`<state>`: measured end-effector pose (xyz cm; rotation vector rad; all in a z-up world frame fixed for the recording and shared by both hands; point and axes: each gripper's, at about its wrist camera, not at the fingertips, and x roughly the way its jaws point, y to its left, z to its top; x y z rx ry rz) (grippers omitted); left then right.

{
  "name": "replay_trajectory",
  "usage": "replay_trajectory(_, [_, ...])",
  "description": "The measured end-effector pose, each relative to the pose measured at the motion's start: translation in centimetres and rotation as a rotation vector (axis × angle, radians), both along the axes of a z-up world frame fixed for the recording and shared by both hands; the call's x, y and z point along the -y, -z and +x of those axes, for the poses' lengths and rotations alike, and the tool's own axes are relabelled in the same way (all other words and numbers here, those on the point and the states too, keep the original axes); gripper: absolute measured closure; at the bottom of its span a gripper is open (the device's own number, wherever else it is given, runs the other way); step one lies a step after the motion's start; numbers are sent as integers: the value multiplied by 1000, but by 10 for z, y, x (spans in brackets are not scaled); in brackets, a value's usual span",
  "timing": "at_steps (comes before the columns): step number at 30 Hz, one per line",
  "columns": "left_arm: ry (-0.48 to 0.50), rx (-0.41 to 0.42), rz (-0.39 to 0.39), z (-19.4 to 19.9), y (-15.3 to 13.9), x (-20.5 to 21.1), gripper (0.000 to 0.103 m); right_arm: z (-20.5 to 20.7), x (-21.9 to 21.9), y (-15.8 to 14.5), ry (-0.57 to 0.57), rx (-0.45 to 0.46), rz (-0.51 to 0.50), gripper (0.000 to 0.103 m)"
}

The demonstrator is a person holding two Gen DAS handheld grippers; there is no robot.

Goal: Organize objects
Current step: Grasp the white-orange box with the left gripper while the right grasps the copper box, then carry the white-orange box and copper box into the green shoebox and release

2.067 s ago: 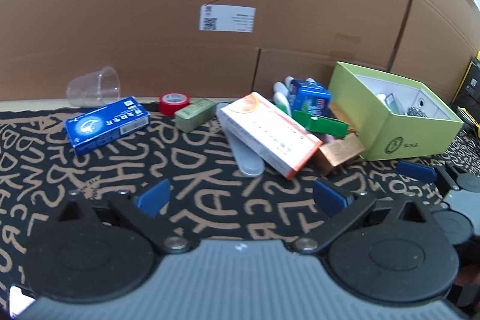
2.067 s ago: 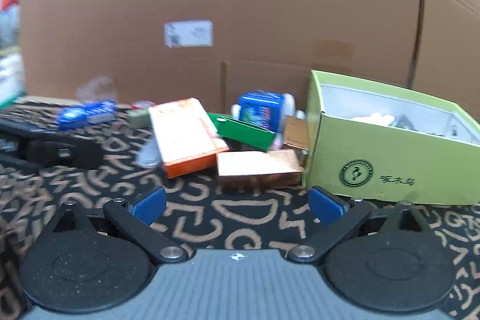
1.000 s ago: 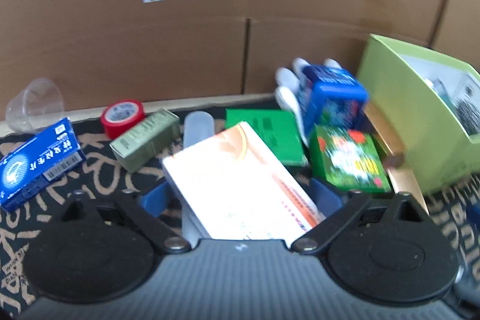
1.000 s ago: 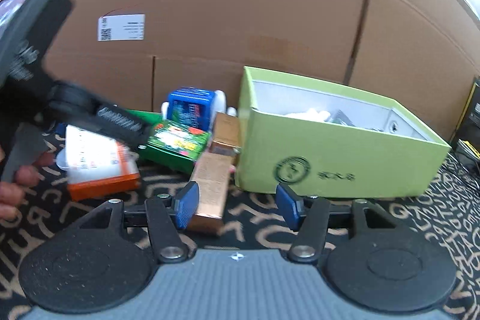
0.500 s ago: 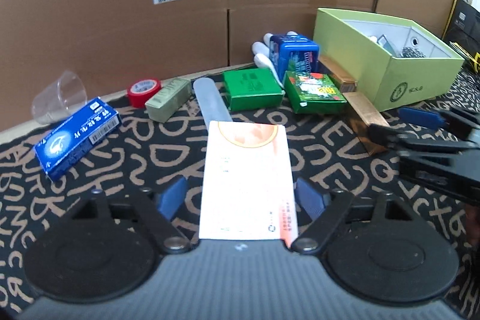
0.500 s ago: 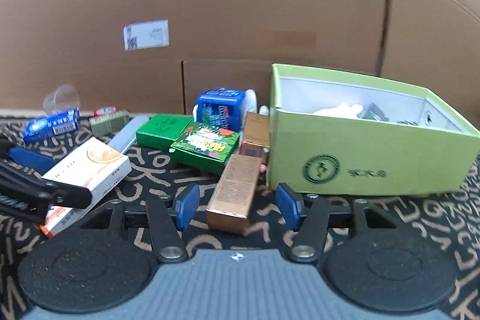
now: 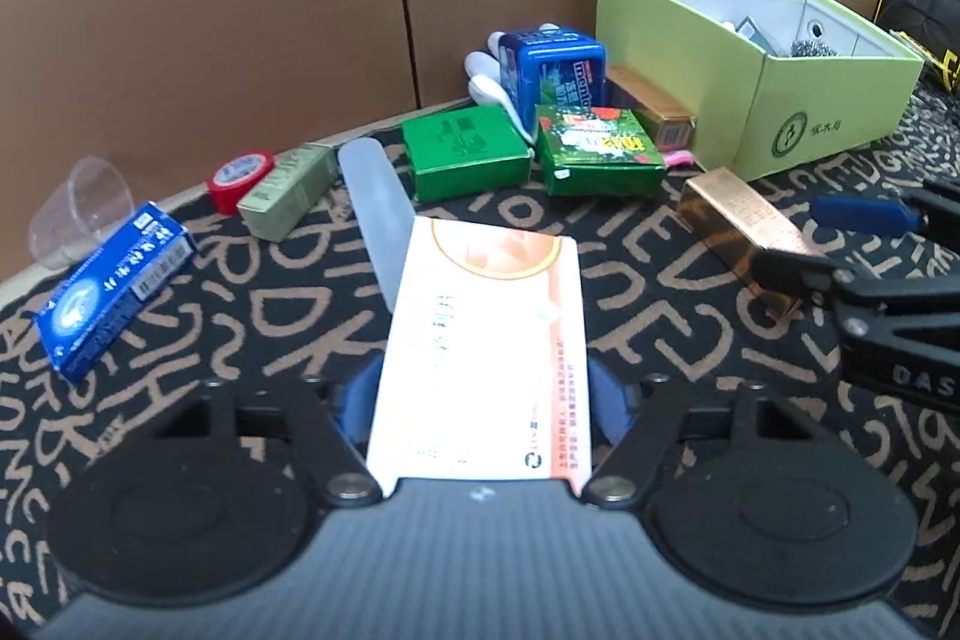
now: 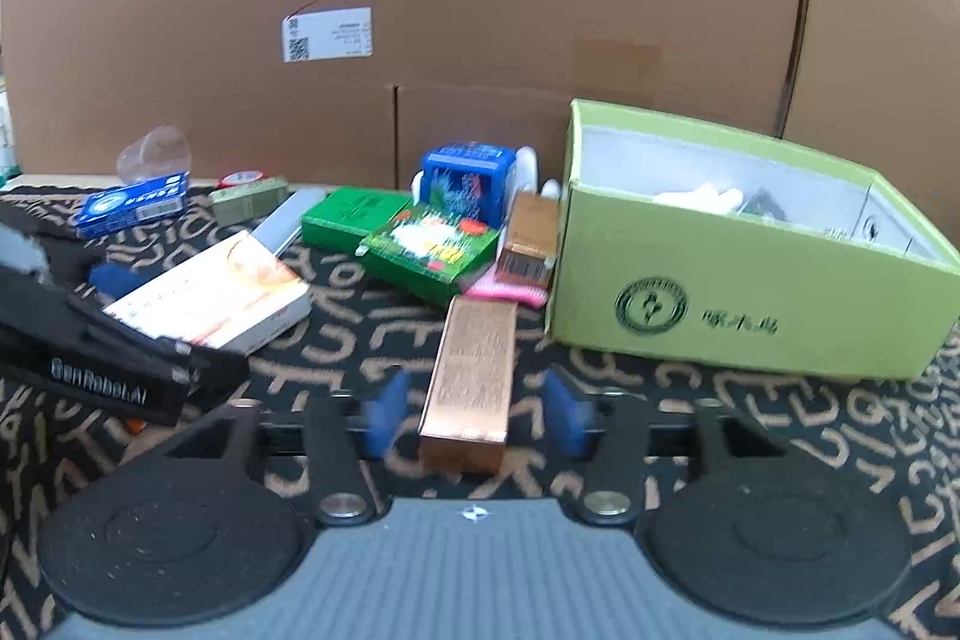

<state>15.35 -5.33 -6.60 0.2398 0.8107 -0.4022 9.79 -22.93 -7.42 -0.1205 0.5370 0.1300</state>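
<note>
Left gripper (image 7: 483,394): jaws are closing around the white-and-orange box (image 7: 486,352), which is lying flat between the blue pads; I cannot tell whether they are pressing it yet.
Right gripper (image 8: 474,415): jaws are closing too, standing apart on either side of the copper box (image 8: 474,376), gaps showing on both flanks.
Risk, left: the box is wide and flat, so a hold near its end is likely to let it droop or twist out.
Risk, right: the copper box is lying slightly askew, so one pad may be reaching it first and skidding it on the surface (image 8: 750,418).
Crowding: the two grippers are working near each other.
Around: green box (image 7: 465,151), patterned green box (image 7: 597,148), blue tin (image 7: 552,70), clear tray (image 7: 375,208).
Destination, likely: lime carton (image 8: 738,304), just beyond the copper box.
</note>
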Motion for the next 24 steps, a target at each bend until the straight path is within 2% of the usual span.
replay_trajectory(4, [-9, 10, 18, 2, 0, 3, 30, 14, 0, 5, -11, -29, 13, 48])
replay_trajectory(6, [2, 11, 12, 3, 0, 4, 36, 17, 0, 10, -12, -51, 19, 65])
replay_trajectory(7, [5, 8, 11, 2, 0, 4, 36, 15, 1, 11, -12, -54, 26, 68])
replay_trajectory(14, [10, 13, -4, -8, -9, 3, 36, -2, 10, 7, -44, -58, 82, 69])
replay_trajectory(19, [60, 68, -60, -23, -42, 10, 36, -19, 22, -13, -59, 7, 124, 69])
replay_trajectory(24, [148, 145, -124, -29, -81, 36, 36, -28, 45, -42, -54, 96, 125, 69])
